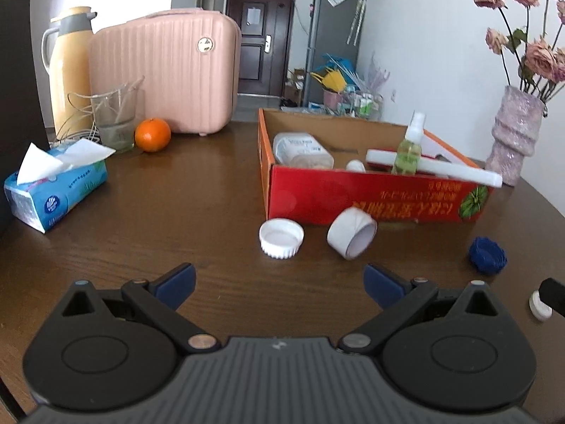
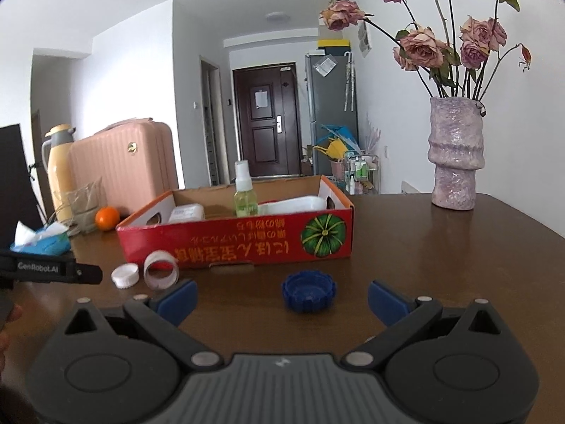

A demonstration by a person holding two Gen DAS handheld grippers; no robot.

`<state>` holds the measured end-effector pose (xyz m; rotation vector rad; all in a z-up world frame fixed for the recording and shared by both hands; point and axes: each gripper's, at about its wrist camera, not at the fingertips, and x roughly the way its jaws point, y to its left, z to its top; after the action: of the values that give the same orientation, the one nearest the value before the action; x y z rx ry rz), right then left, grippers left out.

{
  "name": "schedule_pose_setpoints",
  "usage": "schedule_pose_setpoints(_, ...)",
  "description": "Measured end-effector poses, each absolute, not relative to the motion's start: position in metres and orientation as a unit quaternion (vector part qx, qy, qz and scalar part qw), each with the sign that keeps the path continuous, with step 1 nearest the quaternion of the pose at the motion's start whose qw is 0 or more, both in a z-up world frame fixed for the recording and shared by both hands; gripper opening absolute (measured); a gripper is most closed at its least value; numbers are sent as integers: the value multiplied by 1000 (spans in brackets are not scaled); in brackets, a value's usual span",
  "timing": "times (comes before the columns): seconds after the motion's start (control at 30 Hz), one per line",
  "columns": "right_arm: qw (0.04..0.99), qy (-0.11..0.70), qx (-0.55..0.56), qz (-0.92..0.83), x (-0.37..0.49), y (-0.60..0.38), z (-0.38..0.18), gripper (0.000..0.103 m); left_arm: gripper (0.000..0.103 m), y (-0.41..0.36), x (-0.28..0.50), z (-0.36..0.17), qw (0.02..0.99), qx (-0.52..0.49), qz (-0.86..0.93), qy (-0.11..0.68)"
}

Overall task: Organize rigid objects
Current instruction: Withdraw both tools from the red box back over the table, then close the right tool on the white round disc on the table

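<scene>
A red cardboard box [image 1: 370,199] [image 2: 233,243] stands on the brown table and holds a spray bottle [image 1: 409,145] [image 2: 244,190], a white jar and white flat items. In front of it lie a white cap [image 1: 281,237] [image 2: 125,275], a white tape ring [image 1: 351,233] [image 2: 160,269] and a blue cap [image 1: 487,251] [image 2: 308,291]. My left gripper [image 1: 279,281] is open and empty, just short of the white cap and ring. My right gripper [image 2: 282,296] is open and empty, with the blue cap between its fingertips ahead. A small white object [image 1: 540,304] lies at the far right.
A tissue pack [image 1: 56,185], an orange [image 1: 152,135], a glass cup [image 1: 114,120], a yellow thermos [image 1: 70,67] and a pink case [image 1: 166,70] stand at the left and back. A purple vase with dried roses [image 2: 455,155] stands at the right.
</scene>
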<state>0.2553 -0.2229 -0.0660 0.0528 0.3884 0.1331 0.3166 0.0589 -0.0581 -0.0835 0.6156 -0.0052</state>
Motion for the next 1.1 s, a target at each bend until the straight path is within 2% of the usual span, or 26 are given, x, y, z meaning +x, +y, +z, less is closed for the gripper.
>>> schedule_pose_setpoints(0.47,970,240,28,26,233,-256,-78,103,103,83,301,-61,950,-50,-13,308)
schedule_pose_setpoints(0.53,968,247,30,18,238,-259,-80,101,103,84,300,-61,950,-51,-13,308)
schedule_pose_setpoints(0.9,953,302,13,8,279,-272,-95,67,103,85,299,-60,951,-57,-14,304)
schedule_pose_setpoints(1.03,952,306,16,7,286,-274,-95,65,103,85,300,-60,950,-59,-13,305)
schedule_pose_setpoints(1.1,951,307,16,8,289,-274,-95,60,103,85,299,-60,951,-58,-13,305)
